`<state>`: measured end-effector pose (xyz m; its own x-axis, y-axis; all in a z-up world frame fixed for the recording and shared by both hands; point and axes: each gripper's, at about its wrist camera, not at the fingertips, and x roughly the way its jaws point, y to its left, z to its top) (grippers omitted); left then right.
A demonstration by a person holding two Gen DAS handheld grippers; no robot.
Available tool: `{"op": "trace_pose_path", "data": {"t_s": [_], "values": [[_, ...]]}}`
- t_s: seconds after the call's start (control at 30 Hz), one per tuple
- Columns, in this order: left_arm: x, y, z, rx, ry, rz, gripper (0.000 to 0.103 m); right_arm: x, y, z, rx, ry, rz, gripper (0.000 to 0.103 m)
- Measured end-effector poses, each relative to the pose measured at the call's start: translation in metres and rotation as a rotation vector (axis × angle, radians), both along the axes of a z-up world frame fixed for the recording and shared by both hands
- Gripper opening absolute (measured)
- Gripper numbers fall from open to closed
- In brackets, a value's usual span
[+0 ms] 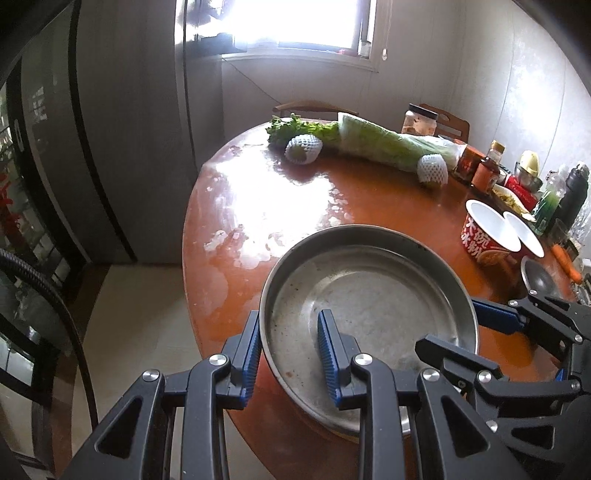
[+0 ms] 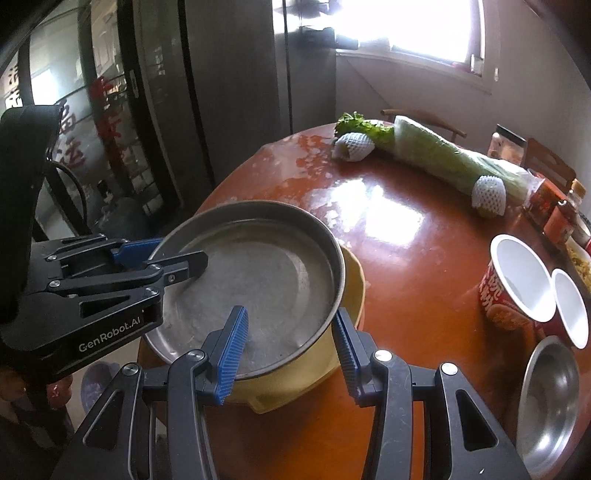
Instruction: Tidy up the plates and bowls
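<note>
Steel pan [image 1: 369,291], round and shallow, sits at the near edge of your round red-brown bench [image 1: 369,199], resting in a yellow dish [image 2: 347,288] whose rim shows under its right side. Your left gripper [image 1: 290,345] is clamped on the pan's near-left rim, one blue pad outside the wall, one inside. Your right gripper [image 2: 291,338] straddles the pan's right rim and the yellow dish together, one pad inside the pan, the other against the yellow wall; both pads look pressed on, though contact on the outer one is hard to confirm.

To the right, well apart from the pan: two red paper noodle bowls [image 2: 517,291] tipped toward you with white insides, and a small steel bowl [image 2: 550,402] near the bench edge. Farther back lie a wrapped cabbage [image 1: 388,144], leafy greens [image 1: 291,127] and two foam-netted fruits [image 1: 303,147]. Jars and bottles [image 1: 491,162] crowd the far right edge. A dark glass-fronted cabinet [image 1: 37,166] stands at left; window [image 1: 295,22] beyond.
</note>
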<state>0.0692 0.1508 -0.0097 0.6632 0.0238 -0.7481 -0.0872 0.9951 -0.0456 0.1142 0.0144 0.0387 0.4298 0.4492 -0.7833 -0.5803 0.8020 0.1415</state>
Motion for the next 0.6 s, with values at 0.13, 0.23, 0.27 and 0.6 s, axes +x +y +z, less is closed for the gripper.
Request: {"op": "trace_pose_path", "data": {"t_s": [0.13, 0.23, 0.27, 0.6], "values": [[0.0, 0.002, -0.003, 0.013, 0.004, 0.007, 0.03, -0.003, 0.007, -0.005, -0.02, -0.005, 0.019, 0.049], [0.001, 0.004, -0.006, 0.016, 0.009, 0.013, 0.03, -0.005, 0.01, -0.007, -0.027, -0.003, 0.026, 0.049], [0.001, 0.005, -0.007, 0.018, 0.01, 0.013, 0.03, -0.005, 0.012, -0.008, -0.031, -0.002, 0.028, 0.049], [0.004, 0.003, -0.01, 0.028, 0.009, -0.016, 0.03, -0.008, 0.017, -0.013, -0.077, -0.018, 0.032, 0.049]]}}
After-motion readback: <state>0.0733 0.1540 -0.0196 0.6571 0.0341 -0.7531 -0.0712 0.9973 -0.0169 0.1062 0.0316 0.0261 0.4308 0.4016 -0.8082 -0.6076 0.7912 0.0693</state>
